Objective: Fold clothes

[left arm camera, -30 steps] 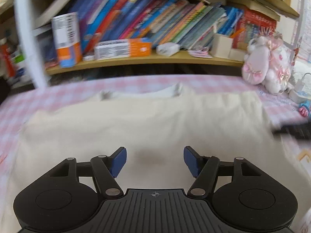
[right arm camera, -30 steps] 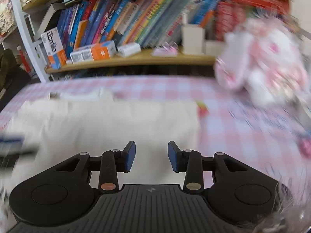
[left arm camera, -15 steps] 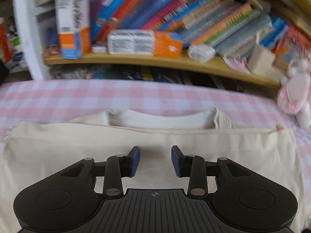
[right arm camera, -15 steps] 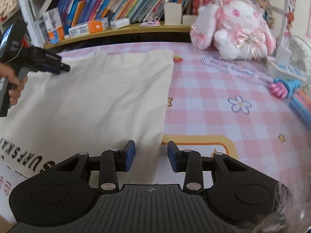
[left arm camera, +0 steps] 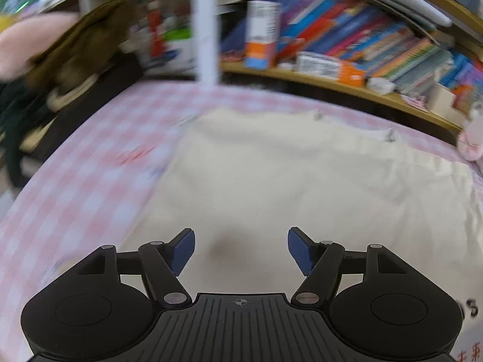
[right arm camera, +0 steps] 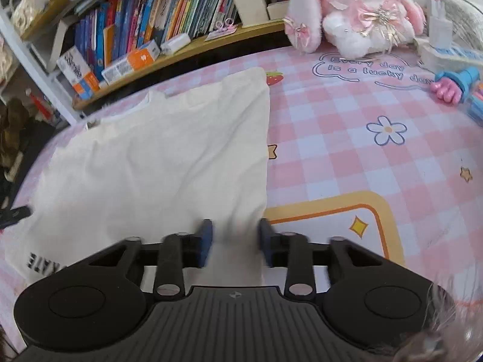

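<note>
A cream T-shirt lies flat on the pink checked tablecloth, collar toward the bookshelf. My left gripper is open and empty, low over the shirt's near left part. In the right wrist view the shirt has black lettering at its near left corner. My right gripper is open, its blue pads either side of the shirt's near right edge, not closed on it. The left gripper's tip shows at the far left.
A low wooden shelf of books and boxes runs along the back. A pink and white plush rabbit sits at the back right. A pink and blue toy lies at the right edge. A white post and dark bags stand at the left.
My left gripper has opened wide and swung left and back toward the shirt's left side. My right gripper has moved in over the shirt's near right edge.
</note>
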Demonstrator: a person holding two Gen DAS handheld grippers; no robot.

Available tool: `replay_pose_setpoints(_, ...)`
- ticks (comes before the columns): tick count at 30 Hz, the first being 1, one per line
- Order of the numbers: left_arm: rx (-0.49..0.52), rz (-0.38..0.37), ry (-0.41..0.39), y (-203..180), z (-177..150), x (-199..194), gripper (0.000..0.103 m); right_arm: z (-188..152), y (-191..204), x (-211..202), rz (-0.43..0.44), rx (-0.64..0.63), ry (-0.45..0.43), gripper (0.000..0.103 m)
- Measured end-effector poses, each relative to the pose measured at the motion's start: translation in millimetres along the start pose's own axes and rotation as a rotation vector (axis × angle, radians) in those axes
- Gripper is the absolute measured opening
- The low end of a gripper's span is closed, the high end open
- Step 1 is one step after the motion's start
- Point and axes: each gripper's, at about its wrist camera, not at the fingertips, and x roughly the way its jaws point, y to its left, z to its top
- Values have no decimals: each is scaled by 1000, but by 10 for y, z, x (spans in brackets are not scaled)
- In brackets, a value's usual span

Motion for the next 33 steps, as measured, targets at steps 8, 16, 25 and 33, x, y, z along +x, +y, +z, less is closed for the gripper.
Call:
replay_pose_setpoints(8,-169,58,0,417,-270,-288,70,144,338,-424,15,-246,-188,5)
replay_pose_setpoints(16,-225,53,29,528,-422,-370,70,59,44,-73,-43,-124,-31,14)
replay_pose_setpoints(25,-390,9,72,653,-521,-339,73,-173,-204,-397,65,67,64,39)
replay_pose_setpoints(33,-517,-20,108,760,-579,-308,73,-266,-220,-412,57,106,98,37)
